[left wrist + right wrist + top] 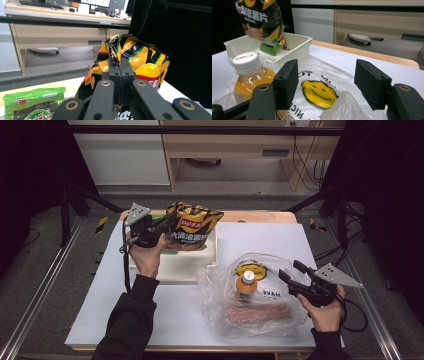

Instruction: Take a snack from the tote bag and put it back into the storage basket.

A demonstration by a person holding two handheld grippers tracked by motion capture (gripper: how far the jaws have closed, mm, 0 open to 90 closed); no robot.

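Observation:
My left gripper [170, 226] is shut on the top edge of a yellow and black chip bag [196, 223], which hangs over the white tray [180, 267]. In the left gripper view the jaws [121, 63] pinch the crinkled bag [145, 60]. My right gripper [292, 270] stands open beside a clear plastic bag [260, 320] with a smiley print. In the right gripper view its pads [327, 85] are apart above the plastic bag [319, 92], with nothing between them. An orange drink bottle [246, 282] with a white cap stands inside the bag.
A green snack packet [32, 103] lies in the tray [297, 46], under the chip bag [259, 17]. A pinkish flat pack [257, 312] lies in the plastic bag beside the bottle [247, 75]. White paper [165, 315] covers the wooden table.

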